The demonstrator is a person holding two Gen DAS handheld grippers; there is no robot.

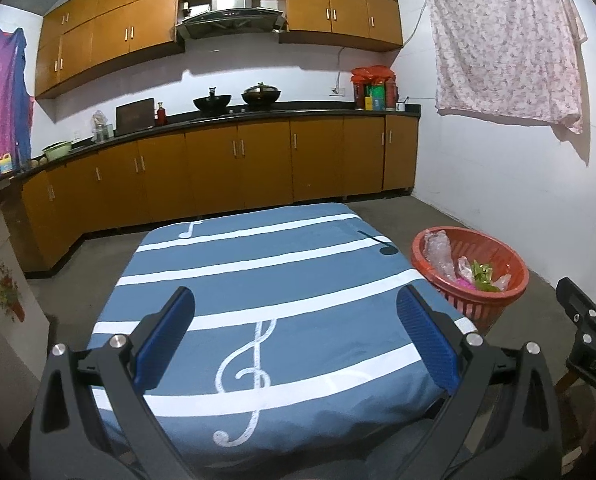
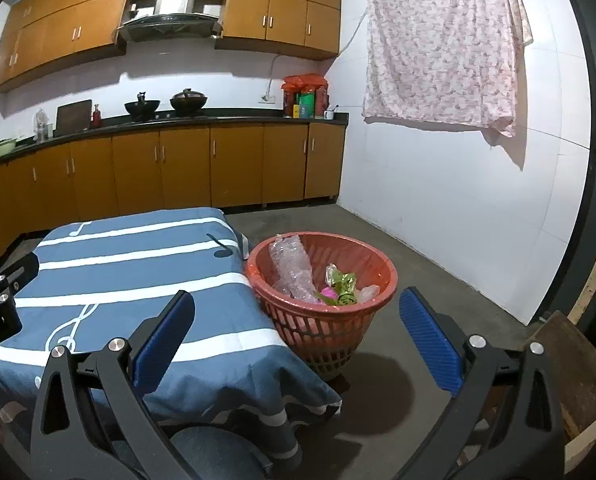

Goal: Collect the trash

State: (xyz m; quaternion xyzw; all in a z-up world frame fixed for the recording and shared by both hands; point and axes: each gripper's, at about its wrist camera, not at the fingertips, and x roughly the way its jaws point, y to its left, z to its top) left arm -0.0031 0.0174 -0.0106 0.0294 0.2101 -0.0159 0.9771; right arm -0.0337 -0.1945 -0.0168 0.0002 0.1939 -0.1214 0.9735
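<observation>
A red plastic basket (image 1: 494,300) (image 2: 362,320) stands on the floor to the right of the table. It holds a crushed clear plastic bottle (image 1: 438,254) (image 2: 292,268), green and pink wrappers (image 1: 480,276) (image 2: 340,290) and clear plastic scraps. The table is covered by a blue cloth with white music notes (image 1: 266,280) (image 2: 130,272); I see no trash on it. My left gripper (image 1: 296,308) is open and empty above the table's near half. My right gripper (image 2: 298,312) is open and empty, near the basket's front rim and the table's right edge.
Wooden kitchen cabinets (image 1: 238,168) with a black counter, two woks and bottles run along the back wall. A floral cloth (image 2: 442,44) hangs on the white right wall. Grey concrete floor (image 2: 438,280) lies around the basket. A wooden piece (image 2: 578,368) sits at the right.
</observation>
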